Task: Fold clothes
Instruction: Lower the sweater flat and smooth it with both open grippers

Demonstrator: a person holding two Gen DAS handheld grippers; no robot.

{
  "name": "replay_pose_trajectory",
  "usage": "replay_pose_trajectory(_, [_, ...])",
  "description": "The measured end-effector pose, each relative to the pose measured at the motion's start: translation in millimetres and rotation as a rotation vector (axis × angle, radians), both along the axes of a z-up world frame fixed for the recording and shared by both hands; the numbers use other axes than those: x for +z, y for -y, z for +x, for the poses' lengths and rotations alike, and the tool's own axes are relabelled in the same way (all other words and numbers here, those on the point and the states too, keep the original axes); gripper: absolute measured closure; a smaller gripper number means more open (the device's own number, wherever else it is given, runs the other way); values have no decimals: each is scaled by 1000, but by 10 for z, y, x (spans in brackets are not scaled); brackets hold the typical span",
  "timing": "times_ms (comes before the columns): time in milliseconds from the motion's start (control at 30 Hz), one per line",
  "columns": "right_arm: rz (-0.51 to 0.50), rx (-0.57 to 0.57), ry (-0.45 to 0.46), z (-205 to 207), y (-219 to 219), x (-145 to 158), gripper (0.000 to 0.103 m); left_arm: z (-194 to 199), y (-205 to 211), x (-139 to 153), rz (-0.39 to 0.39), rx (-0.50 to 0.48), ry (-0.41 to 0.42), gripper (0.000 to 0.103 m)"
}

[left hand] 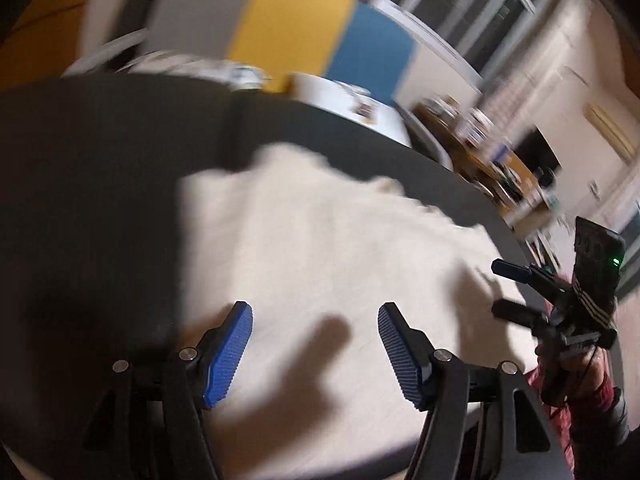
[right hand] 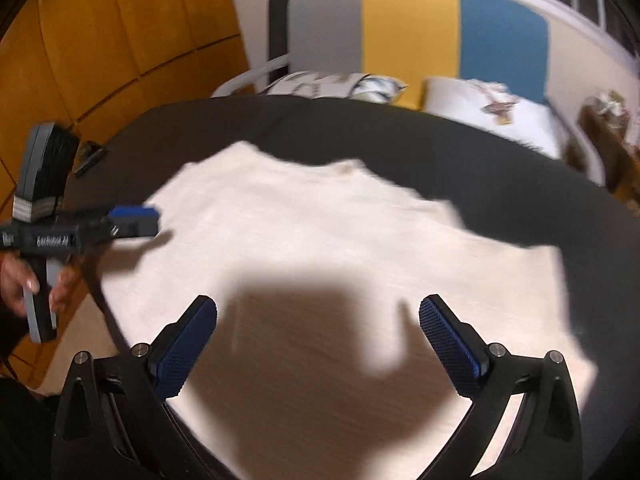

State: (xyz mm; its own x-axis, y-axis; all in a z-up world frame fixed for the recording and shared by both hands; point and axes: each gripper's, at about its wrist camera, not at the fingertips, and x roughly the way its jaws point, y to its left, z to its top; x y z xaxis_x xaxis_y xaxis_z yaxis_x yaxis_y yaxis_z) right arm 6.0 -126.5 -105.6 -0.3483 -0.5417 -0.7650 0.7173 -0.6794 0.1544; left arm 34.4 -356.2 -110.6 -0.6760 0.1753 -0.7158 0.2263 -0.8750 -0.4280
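Garment [right hand: 320, 248], cream, lies spread on the dark table [right hand: 520, 184]; left gripper [left hand: 316, 344] and right gripper [right hand: 318, 340] hover above it, both wide apart, empty.

A cream-white garment [right hand: 320, 232] is spread flat across a dark surface, its knit-like fabric largely smooth. Its far edge runs unevenly, with one corner raised toward the upper left and a slightly rumpled patch near the middle. Broad shadows are cast over its near portion.
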Motion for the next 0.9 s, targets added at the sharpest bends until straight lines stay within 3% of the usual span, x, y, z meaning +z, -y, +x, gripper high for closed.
replay_pose_trajectory(100, [24,-2,46,-31,279,-215,0,289,190,-114,48,-15,-26,37])
replay_pose_trajectory(233, [75,-26,12,-15,338,-434,0,453,207,-184,117,-129,-105,37])
replay_pose_trajectory(500, [103,6,44,22,267,-366,0,290,109,-297,209,-314,-180,37])
replay_pose_trajectory(700, [12,47,80,-154,557,-201,0,281,112,-356,288,-389,-209,41])
replay_pose_trajectory(733, [0,67,87,-180,634,-172,0,285,111,-347,314,-401,-219,45])
replay_pose_trajectory(800, [22,88,74,-254,848,-148,0,293,94,-326,336,-422,-242,63])
replay_pose_trajectory(833, [34,97,65,-295,960,-142,0,290,78,-322,312,-418,-241,86])
replay_pose_trajectory(867, [43,106,55,-336,1070,-140,0,285,72,-337,290,-406,-228,98])
replay_pose_trajectory(900, [52,115,46,-377,1180,-138,0,278,72,-367,269,-387,-209,98])
